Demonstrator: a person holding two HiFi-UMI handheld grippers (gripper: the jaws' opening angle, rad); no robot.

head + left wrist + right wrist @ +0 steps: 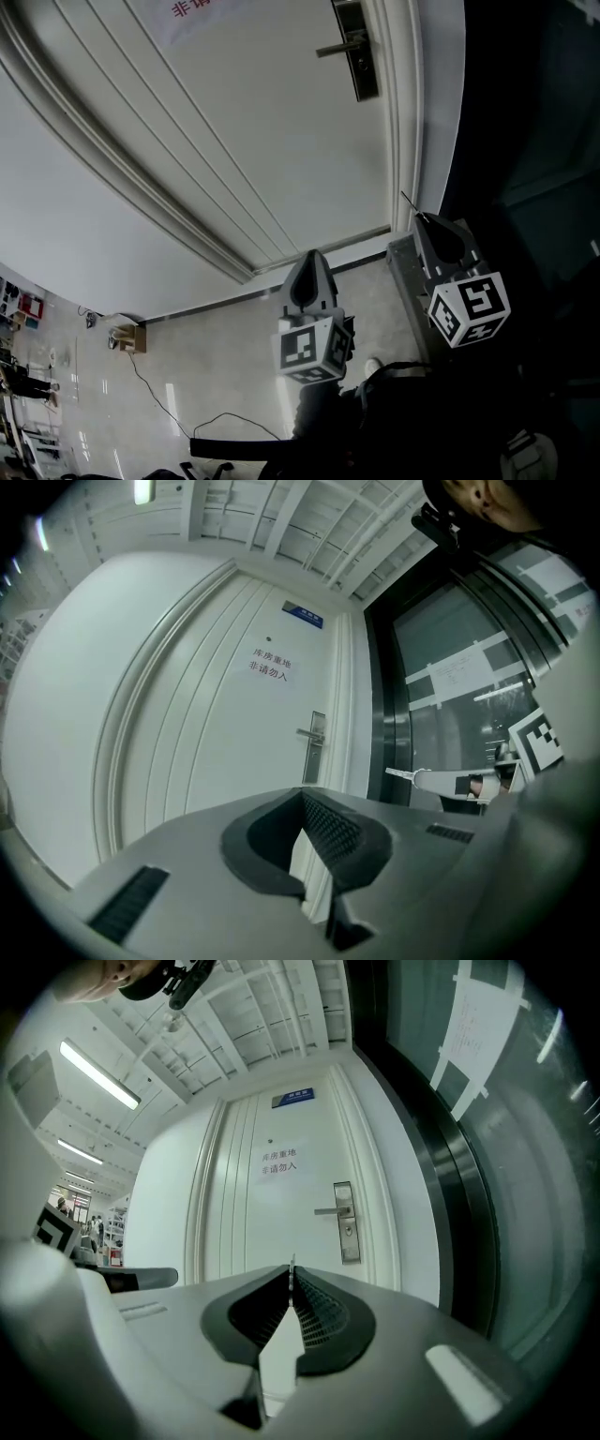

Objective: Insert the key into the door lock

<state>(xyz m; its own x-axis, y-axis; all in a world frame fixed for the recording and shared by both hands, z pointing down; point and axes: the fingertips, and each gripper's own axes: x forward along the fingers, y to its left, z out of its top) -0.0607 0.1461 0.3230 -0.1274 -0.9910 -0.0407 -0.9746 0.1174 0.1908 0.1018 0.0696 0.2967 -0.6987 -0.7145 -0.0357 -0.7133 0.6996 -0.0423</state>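
Note:
The white door (253,122) carries a dark lock plate (358,52) with a lever handle, at the top of the head view. My right gripper (419,217) is shut on a thin key (408,199) that sticks out from its tips toward the door. Seen from the right gripper view, the key's edge (292,1262) stands between the closed pads, and the lock plate (347,1232) lies well ahead, slightly right. My left gripper (312,255) hangs lower and to the left, shut and holding nothing. From the left gripper view, the lock plate (317,747) is far off and the right gripper (441,780) reaches in from the right.
A dark glass wall (525,141) borders the door frame on the right. A printed notice (278,1162) hangs on the door. On the tiled floor at left are a small cardboard box (128,336) and a trailing cable (159,398). Shelves stand at the far left.

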